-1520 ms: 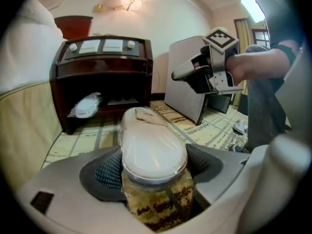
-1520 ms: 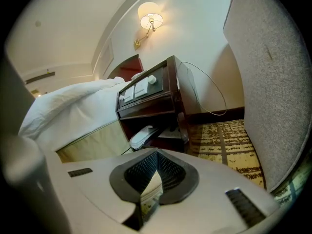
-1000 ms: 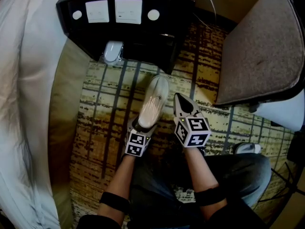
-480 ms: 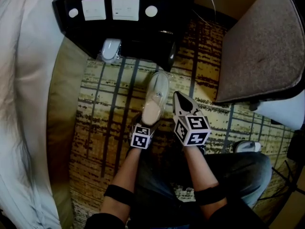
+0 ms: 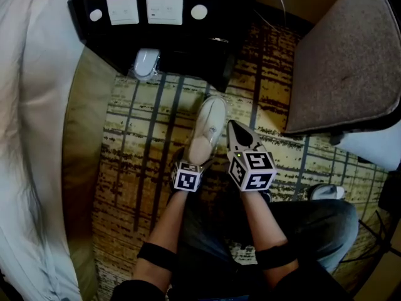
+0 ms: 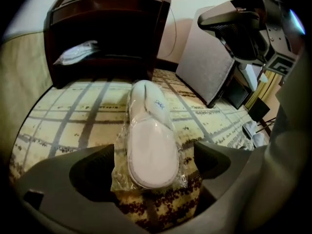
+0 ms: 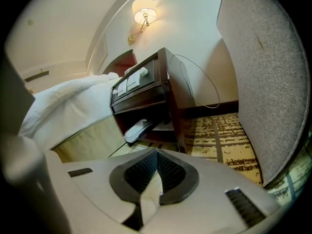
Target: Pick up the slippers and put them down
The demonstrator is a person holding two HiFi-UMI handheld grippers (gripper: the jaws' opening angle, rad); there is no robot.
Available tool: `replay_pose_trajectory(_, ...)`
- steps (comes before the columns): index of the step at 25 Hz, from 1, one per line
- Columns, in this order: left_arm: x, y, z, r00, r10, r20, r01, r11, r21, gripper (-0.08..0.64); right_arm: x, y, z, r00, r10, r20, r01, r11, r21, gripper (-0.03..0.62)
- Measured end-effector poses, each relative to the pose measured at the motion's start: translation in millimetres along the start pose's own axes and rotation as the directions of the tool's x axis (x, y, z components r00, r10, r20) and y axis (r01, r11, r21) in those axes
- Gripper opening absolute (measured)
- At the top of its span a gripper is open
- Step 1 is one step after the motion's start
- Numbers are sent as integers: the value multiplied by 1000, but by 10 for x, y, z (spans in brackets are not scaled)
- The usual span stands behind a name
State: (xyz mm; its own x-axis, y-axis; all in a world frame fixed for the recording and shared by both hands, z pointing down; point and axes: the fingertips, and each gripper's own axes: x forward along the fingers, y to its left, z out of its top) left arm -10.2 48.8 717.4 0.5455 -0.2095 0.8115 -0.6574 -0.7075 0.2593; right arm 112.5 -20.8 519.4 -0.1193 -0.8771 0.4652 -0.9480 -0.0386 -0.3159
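Left gripper (image 6: 155, 152): jaws wide, just been opening; the slipper's heel lies loose between them, plain only in its own view.
Right gripper (image 7: 156, 165): pressed shut, empty.
Slipper (image 5: 207, 127): plastic-wrapped, on carpet (image 5: 138, 137) before the nightstand (image 5: 182, 42).
Second slipper (image 7: 139, 129): on the nightstand's lower shelf, half hidden from above.

No text legible anywhere.
- Slippers (image 6: 150, 147), white, in clear wrap, near centre: small blue print on the toe, too small to read.
- Nightstand (image 5: 182, 46), far: two white panels (image 5: 164, 8) on top, markings illegible.
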Motion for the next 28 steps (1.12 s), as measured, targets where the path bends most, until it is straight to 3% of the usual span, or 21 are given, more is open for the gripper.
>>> replay_pose_trajectory(7,-264,101,231,997,29,65,-30,999,23,508,10,10,-10,1000,4,-1,-4,1000,4,0)
replay_pose_trajectory(11,-614,208,509,986,63,155,-72,996,57,497,27,40,-5,1000,16,1,-16,1000,2,0)
replay_pose_trajectory(13,-846,304,671,971,99,218,-116,991,64,449,31,54,-2,1000,21,-1,-21,1000,3,0)
replay_pose_trajectory(16,-1204,544,854,933,175,314,-200,979,49,407,44,93,18,1000,31,0,-31,1000,-2,0)
replay_pose_trajectory(22,-2009,841,1250,837,286,466,-304,952,-38,222,78,184,26,998,67,-1,-67,998,-17,0)
replay_pose_trajectory(28,-2649,1067,1329,751,379,540,-371,920,-129,48,76,255,7,995,96,-7,-96,995,-22,0)
